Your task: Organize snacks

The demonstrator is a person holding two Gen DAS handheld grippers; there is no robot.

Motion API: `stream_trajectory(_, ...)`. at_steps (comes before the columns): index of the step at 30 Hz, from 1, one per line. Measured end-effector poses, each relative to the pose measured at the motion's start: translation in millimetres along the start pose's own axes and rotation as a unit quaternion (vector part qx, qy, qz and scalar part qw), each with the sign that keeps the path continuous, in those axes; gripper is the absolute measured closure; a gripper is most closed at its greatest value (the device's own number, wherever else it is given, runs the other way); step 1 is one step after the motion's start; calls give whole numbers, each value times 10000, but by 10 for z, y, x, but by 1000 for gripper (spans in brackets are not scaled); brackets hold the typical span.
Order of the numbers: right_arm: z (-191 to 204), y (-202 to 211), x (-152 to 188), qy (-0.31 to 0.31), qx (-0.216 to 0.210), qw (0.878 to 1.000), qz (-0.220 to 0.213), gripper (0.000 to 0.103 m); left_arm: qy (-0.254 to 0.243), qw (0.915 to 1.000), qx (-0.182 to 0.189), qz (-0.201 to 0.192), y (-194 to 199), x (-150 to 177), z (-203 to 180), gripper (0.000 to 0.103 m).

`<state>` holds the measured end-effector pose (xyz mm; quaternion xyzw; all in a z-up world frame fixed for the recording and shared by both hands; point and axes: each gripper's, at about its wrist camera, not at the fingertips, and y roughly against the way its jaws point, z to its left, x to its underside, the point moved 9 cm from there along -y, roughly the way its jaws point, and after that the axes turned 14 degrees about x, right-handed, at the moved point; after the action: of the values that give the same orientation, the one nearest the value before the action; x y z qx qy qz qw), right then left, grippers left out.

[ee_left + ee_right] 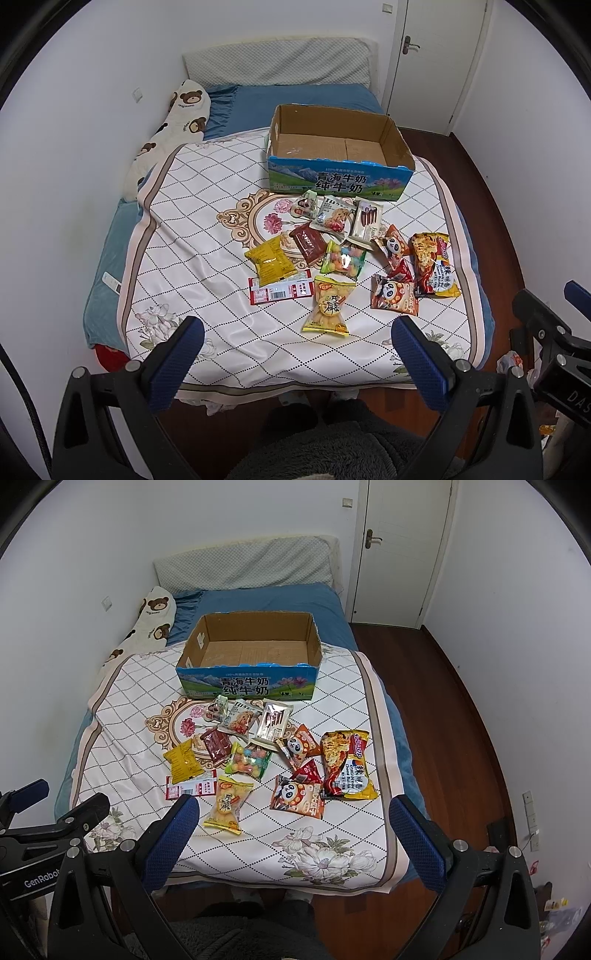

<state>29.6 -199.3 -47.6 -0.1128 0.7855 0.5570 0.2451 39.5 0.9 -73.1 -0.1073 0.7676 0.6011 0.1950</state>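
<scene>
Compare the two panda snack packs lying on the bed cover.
The far panda pack is the smaller of the two and lies tilted, nearer the cardboard box. The near panda pack looks larger, lies flatter and squarer to the camera, and sits closer to the bed's foot. A small red packet lies between them. Both are orange-red with a cartoon panda face, sealed, and outside the box.

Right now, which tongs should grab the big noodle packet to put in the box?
Probably the right tongs. The noodle packet lies at the right end of the snack pile, nearer that side, while the left tongs face the yellow packets. Both are open and empty. The box holds nothing yet.
</scene>
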Motion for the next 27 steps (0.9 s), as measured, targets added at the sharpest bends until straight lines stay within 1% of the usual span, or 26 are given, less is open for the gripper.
stream_trajectory(3, 17, -4, -12, -9, -3, 10000, 12, 0, -4, 10000, 5, 21, -39, 15, -35, 0)
stream_trajectory(6, 28, -82, 11, -47, -26, 10000, 70, 0, 20, 10000, -37, -19, -113, -44, 20, 0)
stream_trajectory(8, 22, -225, 53, -79, -31, 9999, 132, 0, 41, 9999, -133, 2, -248, -109, 124, 0)
stream_trajectory(9, 42, -323, 58, -86, -55, 9998, 191, 0, 65, 9997, -202, 82, -407, -158, 204, 0)
stream_trajectory(11, 74, -564, 75, -120, -83, 9993, 356, 0, 145, 9993, -215, 265, -623, -141, 301, 0)
stream_trajectory(13, 135, -871, 101, -147, -168, 9981, 578, 0, 263, 9977, -123, 614, -982, -111, 386, 0)
stream_trajectory(15, 186, -1197, 148, -185, -188, 9963, 814, 0, 266, 9956, -59, 894, -1293, -60, 409, 0)
stream_trajectory(16, 219, -1367, 177, -210, -198, 9948, 981, 0, 241, 9935, -32, 1114, -1533, -22, 411, 0)
stream_trajectory(17, 251, -1546, 200, -251, -223, 9931, 1120, 0, 212, 9926, -16, 1198, -1643, 5, 397, 0)
stream_trajectory(19, 329, -1885, 256, -279, -318, 9901, 1338, 0, 94, 9881, 58, 1531, -2048, 83, 349, 0)
stream_trajectory(20, 338, -2069, 308, -263, -292, 9890, 1426, 0, 61, 9864, 72, 1639, -2169, 103, 341, 1)
stream_trajectory(21, 345, -2239, 348, -252, -262, 9872, 1554, 0, 8, 9832, 96, 1825, -2384, 149, 311, 4)
stream_trajectory(23, 327, -2509, 406, -279, -240, 9838, 1755, 0, -32, 9792, 122, 2023, -2617, 184, 288, 5)
stream_trajectory(24, 294, -2645, 428, -302, -219, 9821, 1847, 0, -43, 9771, 123, 2123, -2749, 209, 259, 8)
stream_trajectory(25, 238, -2726, 437, -351, -177, 9812, 1889, 0, -26, 9763, 157, 2158, -2799, 209, 240, 12)
stream_trajectory(27, 84, -2927, 423, -485, -29, 9798, 1942, 0, 27, 9757, 282, 2171, -2911, 176, 144, 12)
